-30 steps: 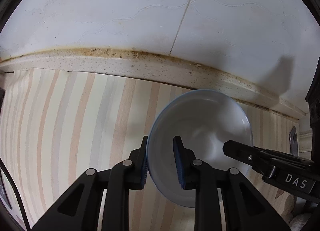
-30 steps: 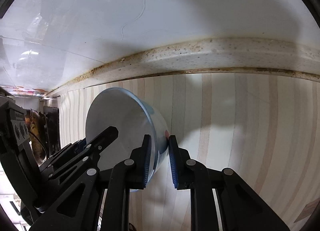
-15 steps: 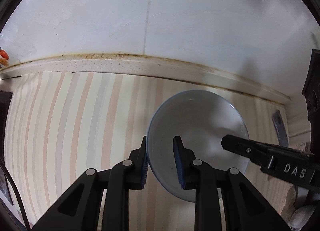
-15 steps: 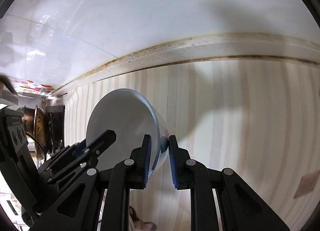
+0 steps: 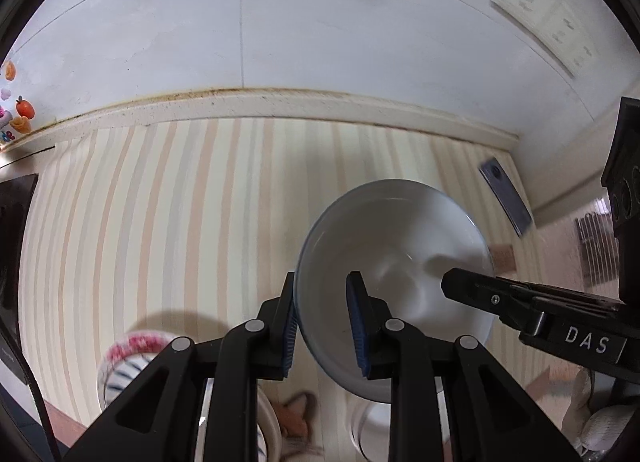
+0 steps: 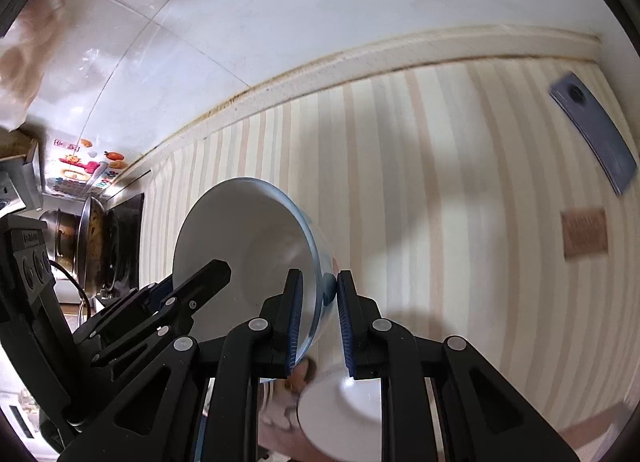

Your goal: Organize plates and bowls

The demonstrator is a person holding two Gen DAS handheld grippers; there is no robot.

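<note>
Covering the counter is a striped mat (image 5: 168, 230) in pale cream, peach and grey bands, running up to a speckled, stained ledge (image 5: 280, 102) at 12 o'clock, with white wall tiles (image 5: 320, 30) above. In the left view a socket plate (image 5: 548, 26) sits on the wall at 2 o'clock and fruit stickers (image 5: 22, 114) cling at 9 o'clock. A grey phone (image 6: 592, 134) lies flat on the mat at 2 o'clock in the right view, a brown card (image 6: 584, 234) near it at 3 o'clock. A dark metal pot (image 6: 80, 238) stands at 9 o'clock.

The bowl (image 5: 392, 270) is glossy white with a thin blue rim, round and deep, held tilted above the mat. The left gripper (image 5: 322, 318) is clenched on its near rim, one blue ribbed pad outside, one inside. The right gripper (image 6: 318, 318) grips the opposite rim the same way.

Low in the left view, at 7 o'clock, a bowl with a red pattern (image 5: 132, 358) is largely hidden by the gripper's arms. A white plate (image 6: 344, 414) at 6 o'clock in the right view is blurred and cut off; a brownish shape beside it is too smeared to identify.
</note>
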